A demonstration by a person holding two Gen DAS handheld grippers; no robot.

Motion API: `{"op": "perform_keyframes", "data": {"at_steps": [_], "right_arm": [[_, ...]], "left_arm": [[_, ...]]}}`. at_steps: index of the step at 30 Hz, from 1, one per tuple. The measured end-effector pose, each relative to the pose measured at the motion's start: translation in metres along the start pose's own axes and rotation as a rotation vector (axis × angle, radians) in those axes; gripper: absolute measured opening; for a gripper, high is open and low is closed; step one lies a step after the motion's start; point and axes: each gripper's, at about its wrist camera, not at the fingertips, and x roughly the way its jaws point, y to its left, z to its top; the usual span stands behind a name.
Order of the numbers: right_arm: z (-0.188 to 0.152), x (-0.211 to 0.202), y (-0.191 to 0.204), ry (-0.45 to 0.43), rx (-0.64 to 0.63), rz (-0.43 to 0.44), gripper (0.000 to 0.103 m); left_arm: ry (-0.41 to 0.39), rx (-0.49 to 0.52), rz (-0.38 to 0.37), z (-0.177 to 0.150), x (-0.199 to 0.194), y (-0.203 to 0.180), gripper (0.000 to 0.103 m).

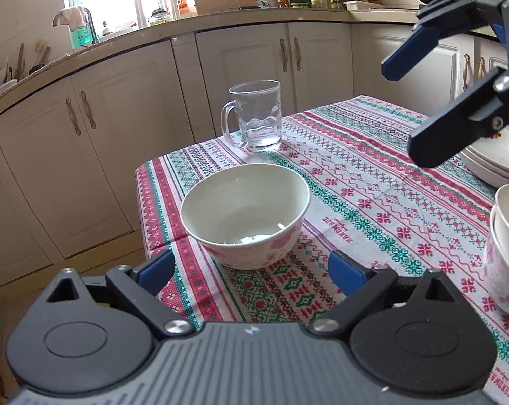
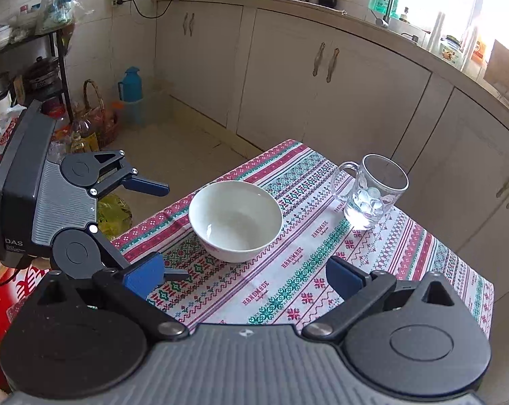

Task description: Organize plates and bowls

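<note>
1. The bowl [image 1: 244, 214] is sitting centre frame on the tablecloth [image 1: 372, 182], directly ahead of the left gripper [image 1: 251, 270], the nearer one.
2. Both the left gripper and the right gripper [image 2: 244, 276] are gaping wide, holding nothing.

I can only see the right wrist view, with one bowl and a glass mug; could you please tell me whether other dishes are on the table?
Observer: Yes. The left wrist view shows nested bowls, pink-patterned outside, at its right edge.
Operator: Thank you. Are there any plates?
Observer: White plates sit stacked just beyond those bowls.
Operator: Where is my gripper relative to them?
Observer: The right gripper hangs open in the air by the plates, holding nothing.
</note>
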Motion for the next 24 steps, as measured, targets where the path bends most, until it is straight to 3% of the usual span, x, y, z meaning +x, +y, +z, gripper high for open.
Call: {"op": "perform_keyframes", "data": {"at_steps": [8, 17, 24], "right_arm": [[0.026, 0.046, -0.012, 0.125, -0.010, 0.061, 0.103], [0.050, 0.083, -0.033, 0.221, 0.061, 0.170, 0.101], [0.053, 0.114, -0.043, 0.262, 0.094, 0.204, 0.087]], "left_arm": [[-0.017, 0.011, -0.005, -0.002, 0.022, 0.003, 0.097], [-0.034, -0.013, -0.025, -0.003, 0.036, 0.010, 0.097], [-0.057, 0.019, -0.033, -0.004, 0.043, 0.008, 0.096]]}}
